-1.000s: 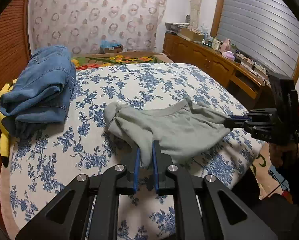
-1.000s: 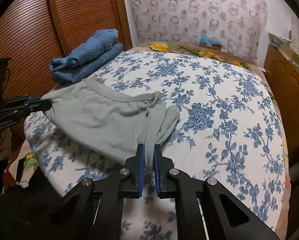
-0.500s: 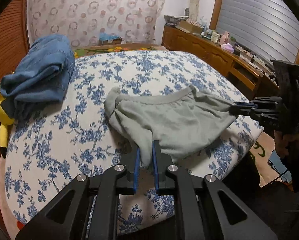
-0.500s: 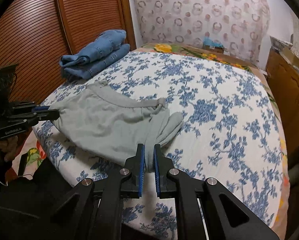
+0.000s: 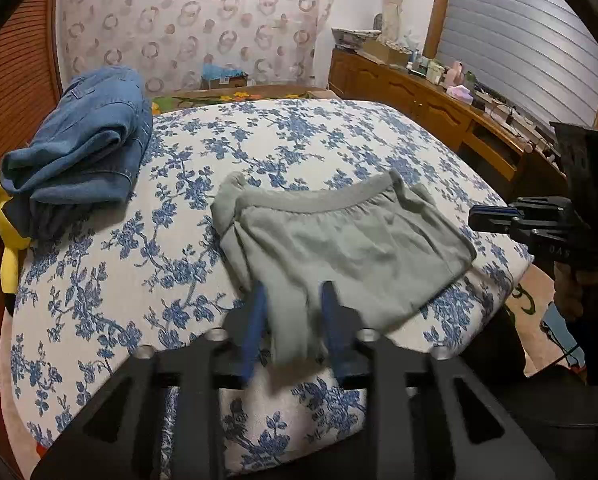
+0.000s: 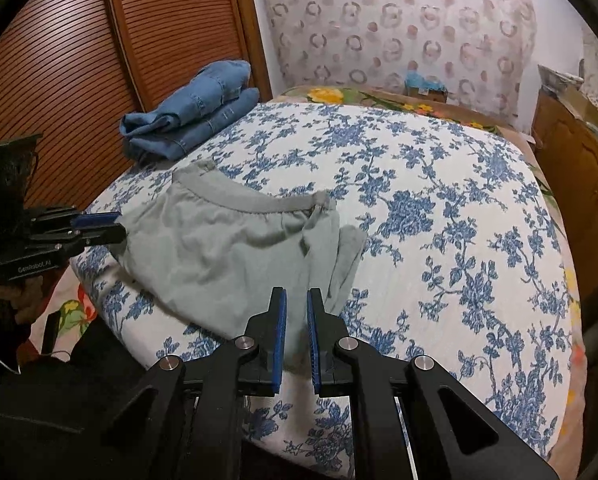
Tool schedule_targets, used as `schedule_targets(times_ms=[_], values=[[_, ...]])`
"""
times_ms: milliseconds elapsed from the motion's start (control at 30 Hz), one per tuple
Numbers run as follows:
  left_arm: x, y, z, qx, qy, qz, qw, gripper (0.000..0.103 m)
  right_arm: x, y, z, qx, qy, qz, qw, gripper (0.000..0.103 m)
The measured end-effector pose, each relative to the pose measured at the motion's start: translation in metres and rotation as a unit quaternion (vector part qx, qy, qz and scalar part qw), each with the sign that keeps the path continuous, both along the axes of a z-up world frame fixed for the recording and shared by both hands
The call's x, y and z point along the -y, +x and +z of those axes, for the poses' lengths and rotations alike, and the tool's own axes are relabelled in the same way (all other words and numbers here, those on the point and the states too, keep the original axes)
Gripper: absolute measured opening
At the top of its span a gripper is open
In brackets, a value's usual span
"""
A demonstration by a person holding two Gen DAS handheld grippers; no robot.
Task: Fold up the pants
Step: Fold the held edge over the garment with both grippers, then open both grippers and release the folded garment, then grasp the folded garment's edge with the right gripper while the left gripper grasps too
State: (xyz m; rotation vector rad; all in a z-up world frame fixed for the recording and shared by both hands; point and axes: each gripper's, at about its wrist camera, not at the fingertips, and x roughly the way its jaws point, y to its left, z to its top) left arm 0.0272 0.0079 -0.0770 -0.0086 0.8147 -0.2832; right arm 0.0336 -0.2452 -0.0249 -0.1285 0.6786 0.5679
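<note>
Pants [image 5: 351, 248], grey and folded, lying flat at the bed's [image 5: 299, 136] near edge, waistband toward the far side. Left tool [image 5: 293, 312] spread wide around the hanging hem, apparently letting go; right tool [image 6: 297, 320] parted too, cloth between its fingers, not visibly pinched. Farther off, at the far-left edge, folded jeans [image 5: 83, 148], probably a finished pile.

The pants [image 5: 351, 240] lie on the bed [image 5: 299, 140] near its near edge. Folded jeans [image 5: 83, 148] sit far left, beside the wardrobe [image 6: 79, 60].
</note>
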Motion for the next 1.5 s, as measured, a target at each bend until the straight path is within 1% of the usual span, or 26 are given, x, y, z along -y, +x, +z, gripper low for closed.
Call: schedule_targets(times_ms=[33, 67, 100, 133, 167, 200, 300, 467, 567, 800, 967, 1033, 1133, 1233, 1300, 1367, 1500], values=[[-0.001, 0.001, 0.001, 0.003, -0.002, 0.003, 1.0000, 0.049, -0.001, 0.002, 0.000, 0.001, 0.000, -0.002, 1.000, 0.012], [-0.002, 0.003, 0.002, 0.006, -0.005, 0.005, 1.0000, 0.059, -0.001, 0.003, 0.000, 0.004, 0.000, -0.004, 1.000, 0.014], [-0.004, 0.005, 0.002, 0.008, -0.005, 0.008, 0.9999, 0.074, -0.002, 0.005, 0.001, 0.006, 0.000, -0.006, 1.000, 0.018], [-0.005, 0.008, 0.002, 0.010, -0.004, 0.011, 0.9999, 0.080, -0.003, 0.007, 0.000, 0.007, 0.002, -0.007, 1.000, 0.021], [-0.005, 0.010, 0.001, 0.011, -0.003, 0.013, 0.9999, 0.082, -0.005, 0.010, 0.000, 0.007, 0.004, -0.007, 1.000, 0.027], [-0.006, 0.015, 0.000, 0.005, -0.001, 0.013, 0.9999, 0.082, -0.006, 0.013, 0.000, 0.006, 0.004, -0.007, 1.000, 0.030], [-0.008, 0.028, -0.005, -0.002, 0.002, 0.020, 0.9998, 0.082, -0.013, 0.027, -0.007, 0.003, -0.005, -0.014, 1.000, 0.043], [-0.009, 0.050, -0.016, -0.019, 0.014, 0.028, 0.9994, 0.082, -0.021, 0.050, -0.021, -0.014, -0.010, -0.024, 1.000, 0.048], [-0.013, 0.062, -0.021, -0.025, 0.014, 0.032, 0.9991, 0.082, -0.027, 0.059, -0.026, -0.014, -0.023, -0.025, 0.999, 0.049], [-0.016, 0.089, -0.028, -0.039, 0.015, 0.030, 0.9987, 0.082, -0.033, 0.078, -0.030, -0.014, -0.032, -0.029, 0.999, 0.053], [-0.015, 0.105, -0.034, -0.051, 0.016, 0.024, 0.9983, 0.082, -0.041, 0.086, -0.033, 0.001, -0.044, -0.031, 0.999, 0.058], [-0.015, 0.108, -0.034, -0.049, 0.018, 0.020, 0.9984, 0.082, -0.043, 0.086, -0.034, 0.006, -0.050, -0.032, 0.998, 0.060], [-0.014, 0.111, -0.034, -0.050, 0.020, 0.016, 0.9984, 0.083, -0.042, 0.084, -0.036, 0.008, -0.041, -0.035, 0.999, 0.062], [-0.011, 0.109, -0.035, -0.044, 0.028, 0.012, 0.9985, 0.083, -0.042, 0.080, -0.038, 0.013, -0.045, -0.039, 0.998, 0.063], [-0.009, 0.107, -0.037, -0.035, 0.036, 0.005, 0.9987, 0.087, -0.042, 0.080, -0.040, 0.013, -0.043, -0.039, 0.998, 0.064], [-0.008, 0.105, -0.039, -0.025, 0.039, 0.005, 0.9989, 0.088, -0.043, 0.079, -0.040, 0.014, -0.045, -0.038, 0.998, 0.065], [-0.009, 0.106, -0.039, -0.025, 0.037, 0.007, 0.9990, 0.089, -0.041, 0.078, -0.040, 0.014, -0.047, -0.039, 0.998, 0.065]])
